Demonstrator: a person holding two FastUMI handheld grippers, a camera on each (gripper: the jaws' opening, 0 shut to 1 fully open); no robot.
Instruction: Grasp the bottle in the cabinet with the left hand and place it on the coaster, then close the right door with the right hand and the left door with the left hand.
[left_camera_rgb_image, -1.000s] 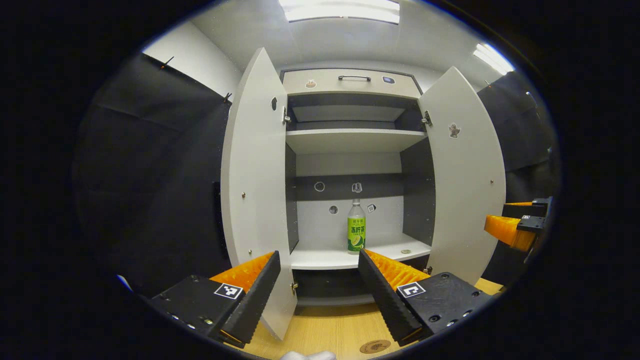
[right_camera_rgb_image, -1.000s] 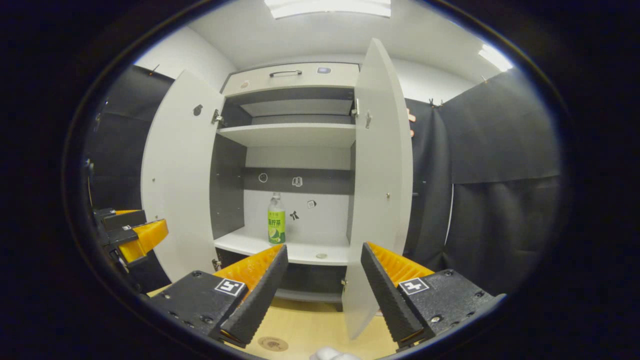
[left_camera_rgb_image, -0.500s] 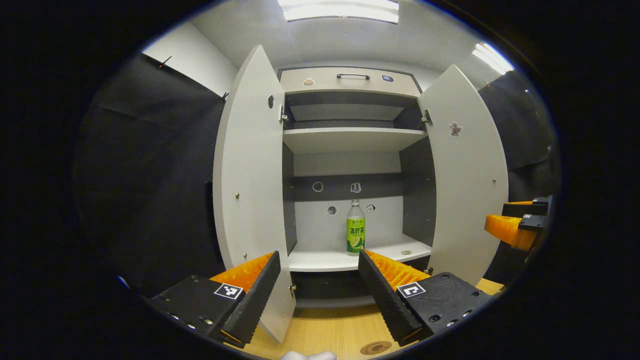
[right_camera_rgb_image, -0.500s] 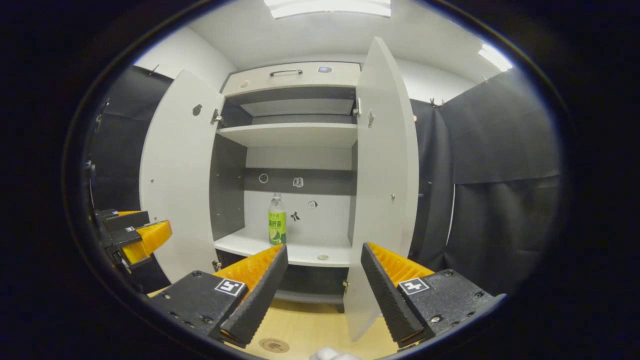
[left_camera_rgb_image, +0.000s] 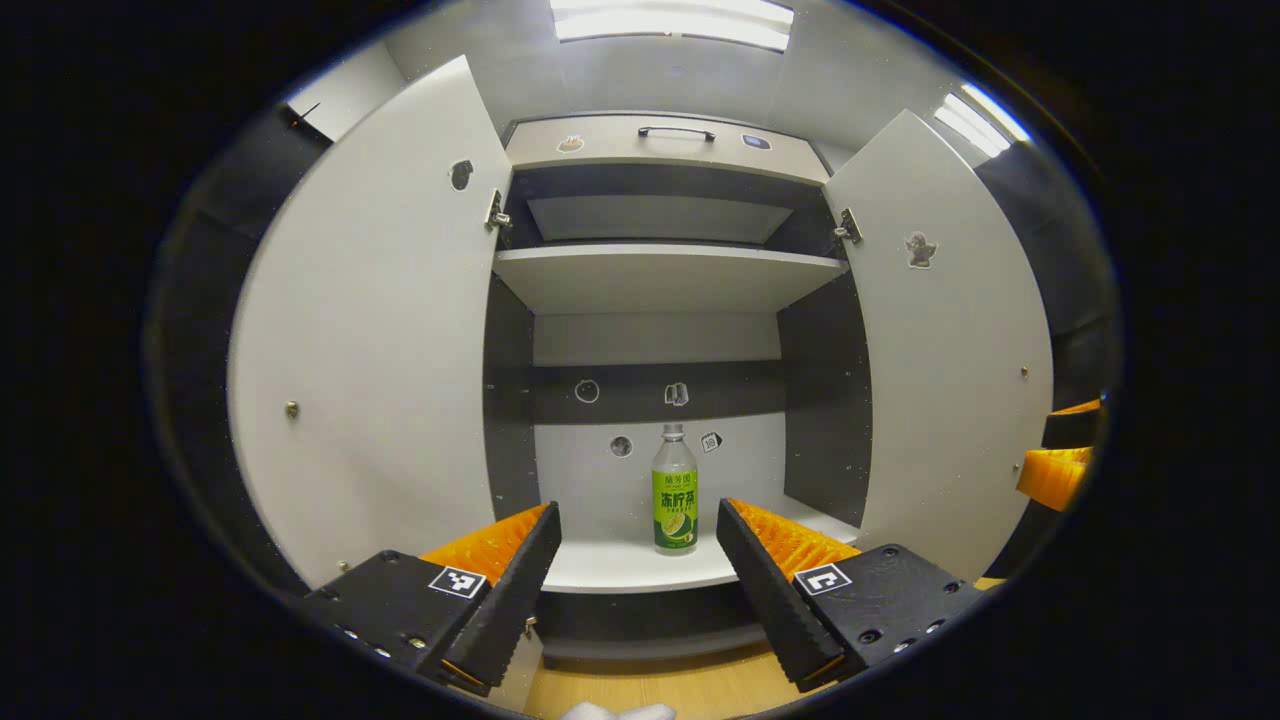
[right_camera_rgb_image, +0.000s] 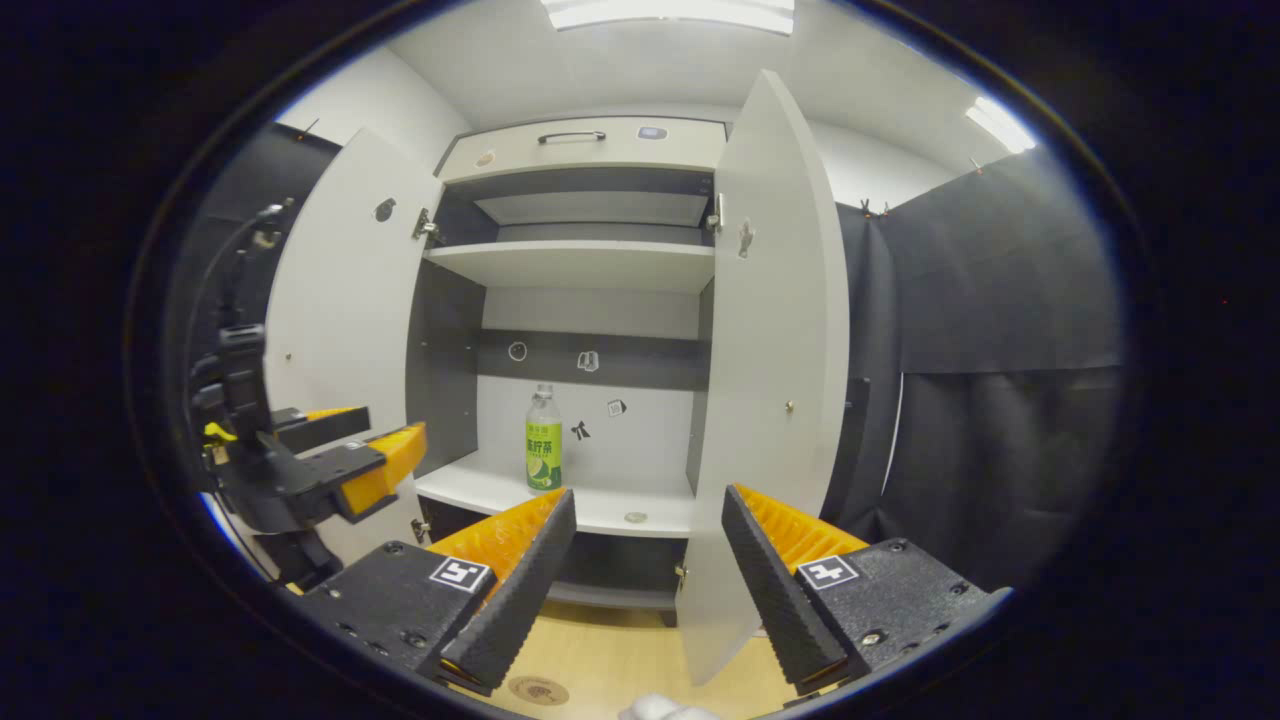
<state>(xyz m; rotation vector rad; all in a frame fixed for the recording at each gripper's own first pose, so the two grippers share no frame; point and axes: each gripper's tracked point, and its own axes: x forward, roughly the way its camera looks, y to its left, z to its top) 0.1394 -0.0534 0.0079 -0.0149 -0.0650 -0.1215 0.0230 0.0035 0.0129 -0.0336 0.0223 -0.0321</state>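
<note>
booth with dark cloth walls, ceiling lights on, wooden tabletop (right_camera_rgb_image: 620, 660) below. cabinet (left_camera_rgb_image: 660, 280) ahead, both doors swung wide: left door (left_camera_rgb_image: 370, 330) and right door (left_camera_rgb_image: 950, 340) flank the open shelves. bottle (left_camera_rgb_image: 675, 490) upright on lower shelf (left_camera_rgb_image: 620, 565), toward the back, clear of both side walls, seen between the fingers in the left gripper view. left gripper (left_camera_rgb_image: 635, 580) spread, nothing between the fingers, short of the bottle, not touching it. coaster (right_camera_rgb_image: 537, 689) flat on the tabletop in front of the cabinet, low in the right gripper view. right gripper (right_camera_rgb_image: 650, 590) spread, holding nothing, near the edge of the right door. small round thing on the lower shelf near its front edge; cannot tell what.
</note>
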